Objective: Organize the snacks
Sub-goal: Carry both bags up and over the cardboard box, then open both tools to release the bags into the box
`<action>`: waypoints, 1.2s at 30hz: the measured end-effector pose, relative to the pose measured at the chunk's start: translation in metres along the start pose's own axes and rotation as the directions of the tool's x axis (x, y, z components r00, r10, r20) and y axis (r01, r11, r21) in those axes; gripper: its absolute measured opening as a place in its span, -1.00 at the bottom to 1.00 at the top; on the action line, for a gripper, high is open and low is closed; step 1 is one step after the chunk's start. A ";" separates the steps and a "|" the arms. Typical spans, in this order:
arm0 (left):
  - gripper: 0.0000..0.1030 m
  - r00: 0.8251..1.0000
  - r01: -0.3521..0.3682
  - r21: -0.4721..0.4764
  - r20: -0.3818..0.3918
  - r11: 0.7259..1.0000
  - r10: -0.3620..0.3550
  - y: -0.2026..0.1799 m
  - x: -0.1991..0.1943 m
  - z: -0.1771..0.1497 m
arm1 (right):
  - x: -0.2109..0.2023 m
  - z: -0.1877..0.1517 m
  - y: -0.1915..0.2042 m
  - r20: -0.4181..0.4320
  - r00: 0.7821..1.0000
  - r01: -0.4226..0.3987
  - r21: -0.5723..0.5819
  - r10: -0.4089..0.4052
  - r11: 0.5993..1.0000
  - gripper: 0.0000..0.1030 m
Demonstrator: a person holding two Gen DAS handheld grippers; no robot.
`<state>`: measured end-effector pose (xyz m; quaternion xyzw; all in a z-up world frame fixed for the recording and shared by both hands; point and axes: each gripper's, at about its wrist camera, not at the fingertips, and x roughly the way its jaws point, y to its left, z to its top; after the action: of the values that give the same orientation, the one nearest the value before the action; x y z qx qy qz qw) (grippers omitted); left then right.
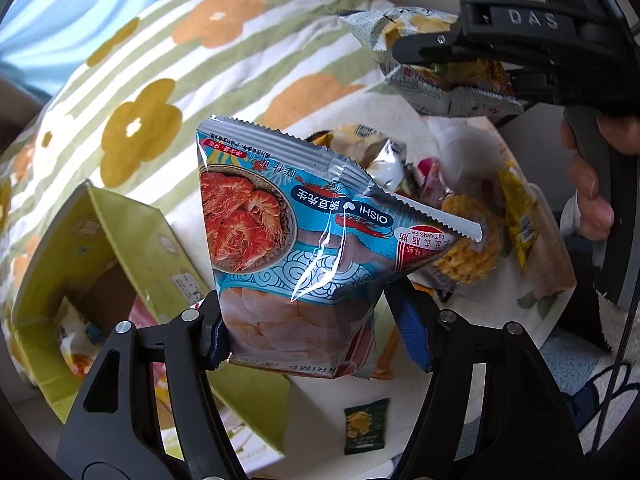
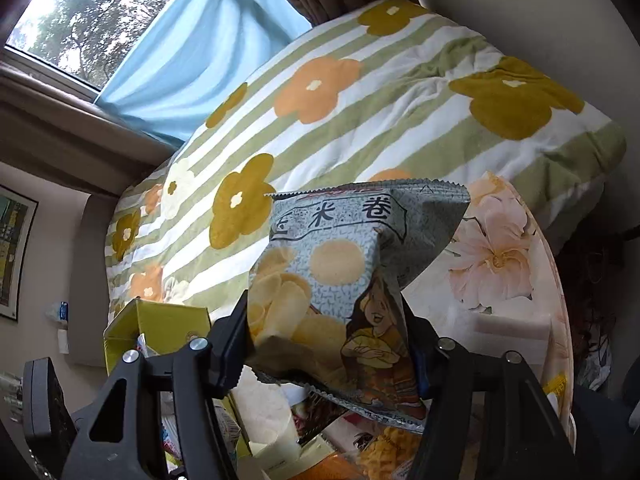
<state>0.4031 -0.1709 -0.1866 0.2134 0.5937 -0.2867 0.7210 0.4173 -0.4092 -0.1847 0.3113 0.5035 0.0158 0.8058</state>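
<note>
My left gripper (image 1: 316, 332) is shut on a blue Oishi shrimp cracker bag (image 1: 288, 240), held up above the table. My right gripper (image 2: 324, 344) is shut on a grey corn roll snack bag (image 2: 340, 280), held in the air; it also shows in the left wrist view (image 1: 424, 68) at the upper right, with the grey bag (image 1: 404, 52) in its jaws. A yellow-green open box (image 1: 132, 248) stands at the left with a snack packet inside; it also shows in the right wrist view (image 2: 160, 328).
A pile of loose snack packets (image 1: 460, 216) lies on the floral-cloth table (image 2: 500, 260). A small dark green packet (image 1: 366, 426) lies near the front. A flowered quilt (image 1: 200, 80) is heaped behind the table. A window and blue curtain (image 2: 200, 48) are at the back left.
</note>
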 end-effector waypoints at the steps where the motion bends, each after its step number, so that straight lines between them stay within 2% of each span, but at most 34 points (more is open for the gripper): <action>1: 0.25 1.000 -0.004 -0.013 0.016 1.000 0.004 -0.001 -0.007 -0.002 | -0.007 -0.002 0.005 0.006 1.000 -0.007 -0.022 0.008 1.000 0.15; 9: 0.25 0.987 -0.036 -0.194 0.145 0.980 0.065 0.016 -0.071 -0.034 | -0.045 -0.022 0.065 0.026 0.997 -0.065 -0.253 0.074 0.965 0.15; 14: 0.25 0.975 -0.066 -0.320 0.182 0.945 0.130 0.053 -0.097 -0.069 | -0.045 -0.041 0.104 0.010 0.993 -0.106 -0.360 0.118 0.927 0.15; 19: 0.25 0.968 -0.078 -0.402 0.189 0.912 0.166 0.098 -0.116 -0.107 | -0.030 -0.063 0.142 -0.019 0.989 -0.143 -0.422 0.149 0.895 0.15; 28: 0.25 0.972 -0.109 -0.476 0.133 0.873 0.194 0.193 -0.108 -0.173 | 0.020 -0.120 0.215 -0.059 0.989 -0.150 -0.501 0.139 0.852 0.15; 32: 0.25 0.977 -0.120 -0.474 0.102 0.872 0.189 0.227 -0.089 -0.194 | 0.040 -0.140 0.235 -0.066 0.991 -0.135 -0.513 0.118 0.848 0.15; 36: 0.25 0.982 -0.109 -0.462 0.086 0.880 0.167 0.249 -0.072 -0.202 | 0.056 -0.156 0.243 -0.067 0.993 -0.120 -0.491 0.100 0.863 0.15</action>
<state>0.4117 0.1567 -0.1658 0.0624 0.5817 -0.1002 0.8048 0.3868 -0.1186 -0.1501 0.1229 0.4800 0.1960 0.8462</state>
